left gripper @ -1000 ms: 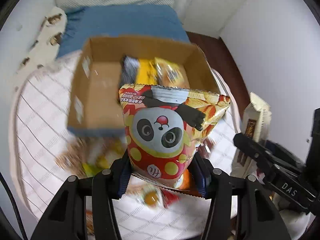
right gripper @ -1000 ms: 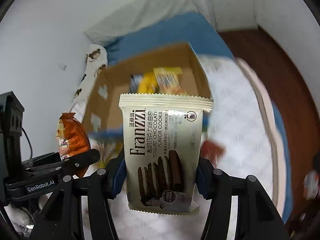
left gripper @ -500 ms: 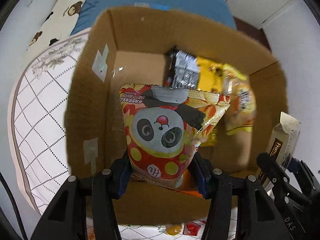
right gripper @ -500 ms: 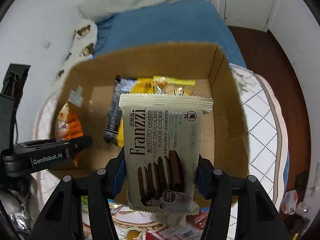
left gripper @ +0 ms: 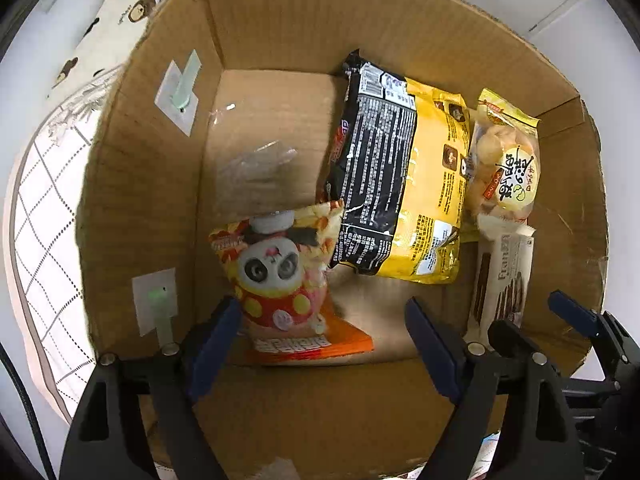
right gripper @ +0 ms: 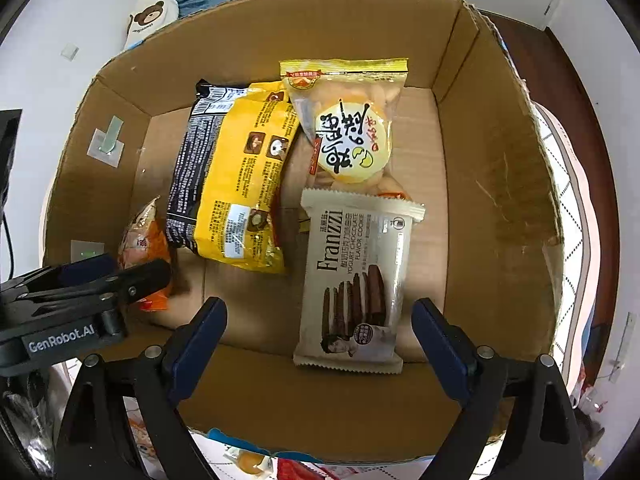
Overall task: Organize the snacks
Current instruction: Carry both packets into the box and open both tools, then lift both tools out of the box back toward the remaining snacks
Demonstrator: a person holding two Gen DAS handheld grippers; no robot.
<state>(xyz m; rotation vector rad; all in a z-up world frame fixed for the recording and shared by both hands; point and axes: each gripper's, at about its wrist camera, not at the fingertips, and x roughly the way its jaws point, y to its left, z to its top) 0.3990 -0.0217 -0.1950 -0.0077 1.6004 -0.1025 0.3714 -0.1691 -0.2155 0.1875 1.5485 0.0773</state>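
Inside the cardboard box (right gripper: 500, 184), the panda bag (left gripper: 280, 276) and Franzzi cookie pack (right gripper: 356, 280) are being left lying, both grippers' jaws spread wide and empty above them.

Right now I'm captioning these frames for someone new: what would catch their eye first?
The big brown cardboard box fills both views. In it lies the bright yellow-and-black snack bag at the middle, with the red-and-yellow panda chip bag to its left and the pale beige Franzzi chocolate cookie pack to its right. The open left gripper and right gripper hover above.
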